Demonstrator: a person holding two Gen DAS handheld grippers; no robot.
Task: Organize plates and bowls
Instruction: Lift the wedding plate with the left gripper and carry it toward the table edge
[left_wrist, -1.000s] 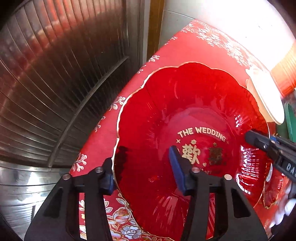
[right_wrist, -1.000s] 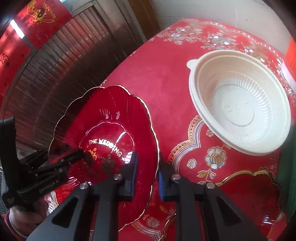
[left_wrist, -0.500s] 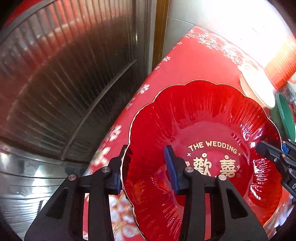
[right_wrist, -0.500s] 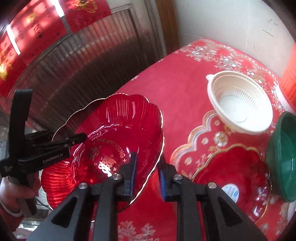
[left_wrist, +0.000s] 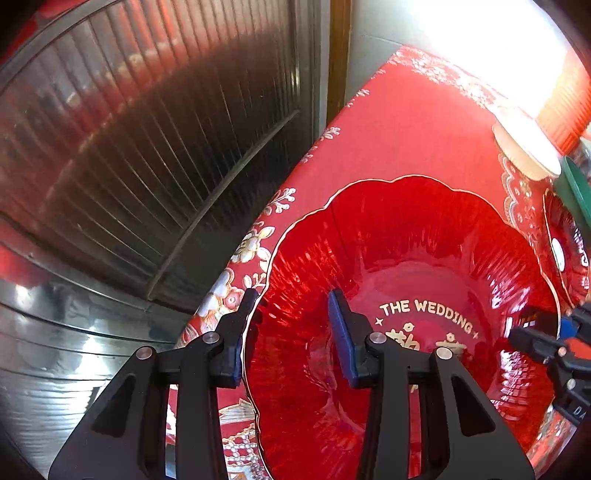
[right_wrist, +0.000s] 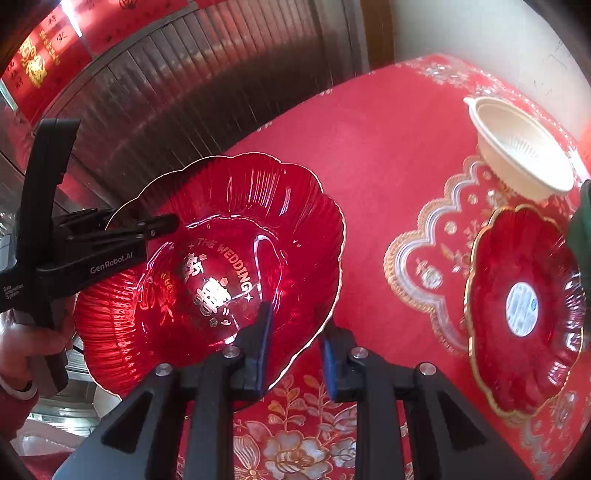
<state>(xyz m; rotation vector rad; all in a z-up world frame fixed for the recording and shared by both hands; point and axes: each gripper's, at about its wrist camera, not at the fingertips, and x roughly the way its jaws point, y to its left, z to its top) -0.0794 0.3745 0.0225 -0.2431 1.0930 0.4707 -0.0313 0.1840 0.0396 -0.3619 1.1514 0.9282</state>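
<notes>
The big red translucent plate with a scalloped gold rim and the gold words "THE WEDDING" (right_wrist: 221, 258) is held in the air over the near left edge of the tabletop (right_wrist: 369, 147), which is covered by a red cloth with gold and silver flowers. The right tongs (right_wrist: 295, 332) stand around its right rim, one pad inside and one outside; the jaws have just been opening and the outer pad looks a little apart from the rim. The left tongs (left_wrist: 291, 328) hold the opposite rim between narrow jaws, which have just been closing. A hand (right_wrist: 26, 339) grips that tool. To the right lie a smaller red scalloped plate with a white sticker (right_wrist: 524, 310), a cream plastic bowl (right_wrist: 517, 147) behind it, and the edge of a green bowl (right_wrist: 581, 221).
</notes>
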